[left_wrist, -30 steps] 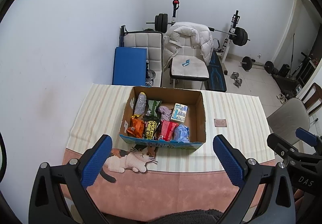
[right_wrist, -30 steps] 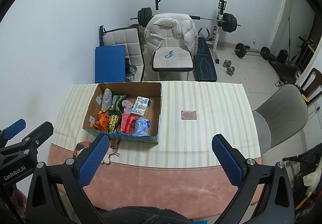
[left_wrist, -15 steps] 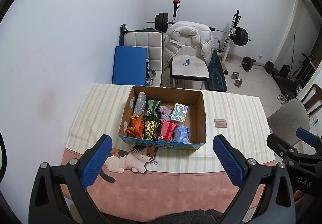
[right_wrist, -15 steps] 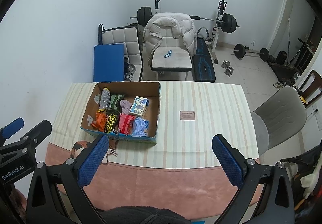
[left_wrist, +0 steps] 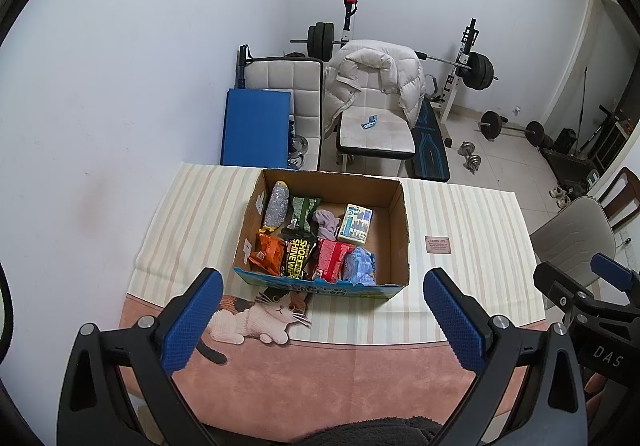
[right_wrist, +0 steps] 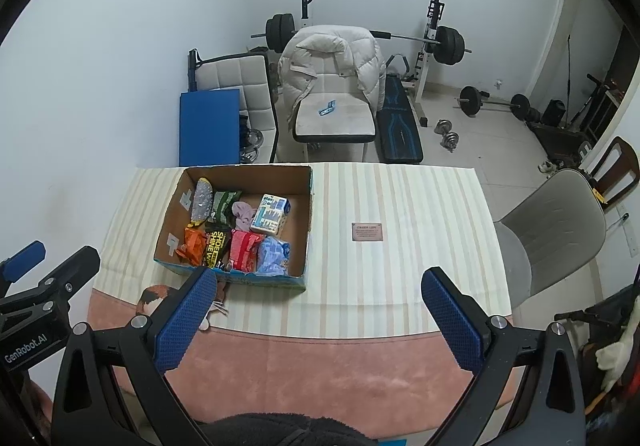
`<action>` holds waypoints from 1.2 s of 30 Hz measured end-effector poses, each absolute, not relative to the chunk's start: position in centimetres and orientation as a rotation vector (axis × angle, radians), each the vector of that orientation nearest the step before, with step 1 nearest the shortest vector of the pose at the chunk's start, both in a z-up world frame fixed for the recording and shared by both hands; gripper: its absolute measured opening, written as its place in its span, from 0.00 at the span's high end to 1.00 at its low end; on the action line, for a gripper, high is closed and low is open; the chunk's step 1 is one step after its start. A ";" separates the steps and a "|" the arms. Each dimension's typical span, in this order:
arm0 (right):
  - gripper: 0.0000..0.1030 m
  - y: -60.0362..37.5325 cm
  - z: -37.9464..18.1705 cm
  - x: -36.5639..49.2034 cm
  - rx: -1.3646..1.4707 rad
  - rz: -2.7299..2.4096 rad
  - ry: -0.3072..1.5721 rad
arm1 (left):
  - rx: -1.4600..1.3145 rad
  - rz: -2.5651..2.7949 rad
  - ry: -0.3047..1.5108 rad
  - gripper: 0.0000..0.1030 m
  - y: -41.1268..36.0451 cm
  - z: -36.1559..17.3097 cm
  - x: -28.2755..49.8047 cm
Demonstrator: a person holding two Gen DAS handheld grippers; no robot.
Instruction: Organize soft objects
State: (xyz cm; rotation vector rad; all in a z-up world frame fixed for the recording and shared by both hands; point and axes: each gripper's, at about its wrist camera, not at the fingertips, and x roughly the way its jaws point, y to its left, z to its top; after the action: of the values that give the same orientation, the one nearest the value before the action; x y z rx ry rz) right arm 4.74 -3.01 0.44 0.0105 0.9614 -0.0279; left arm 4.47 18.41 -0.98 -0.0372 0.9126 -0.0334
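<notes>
An open cardboard box (left_wrist: 396, 221) (right_wrist: 306, 205) stands on the striped tablecloth. It holds soft packets: an orange pack (left_wrist: 267, 250), a black shoe-shine pack (left_wrist: 298, 254), a red pack (left_wrist: 333, 258), a blue pouch (left_wrist: 361, 266), a mauve cloth (left_wrist: 326, 222), a silver pouch (left_wrist: 276, 205), a green pack (left_wrist: 303, 210) and a white-blue tissue pack (left_wrist: 354, 223). My left gripper (left_wrist: 320, 320) is open and empty, above the table's near edge in front of the box. My right gripper (right_wrist: 318, 318) is open and empty, to the right of the box.
A small brown card (right_wrist: 367, 232) lies on the cloth right of the box. A cat picture (left_wrist: 260, 316) is printed on the near cloth. A grey chair (right_wrist: 548, 230) stands at the table's right. A bench with a white jacket (right_wrist: 332, 61) and weights stand behind.
Both grippers have drifted slightly; the box sits a little lower and more to the left in the right wrist view. Nothing was taken hold of.
</notes>
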 end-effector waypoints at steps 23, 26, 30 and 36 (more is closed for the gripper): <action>0.00 -3.0 1.4 4.3 -0.002 -0.024 0.951 | -0.033 -0.036 0.918 0.00 18.5 -1.4 4.6; 0.00 -3.0 1.6 4.1 -0.006 -0.027 0.946 | -0.037 -0.037 0.915 0.00 18.6 -1.4 4.6; 0.00 -2.9 1.6 4.1 -0.008 -0.027 0.945 | -0.037 -0.041 0.911 0.00 18.6 -1.3 4.4; 0.00 -2.9 1.7 3.7 -0.008 -0.024 0.933 | -0.034 -0.036 0.902 0.00 18.5 -1.2 4.3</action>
State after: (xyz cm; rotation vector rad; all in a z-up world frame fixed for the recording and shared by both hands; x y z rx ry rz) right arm 3.67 -2.89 1.68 -0.0081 0.9330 -0.0239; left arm 4.28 18.52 -1.19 -0.0337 0.9024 -0.0357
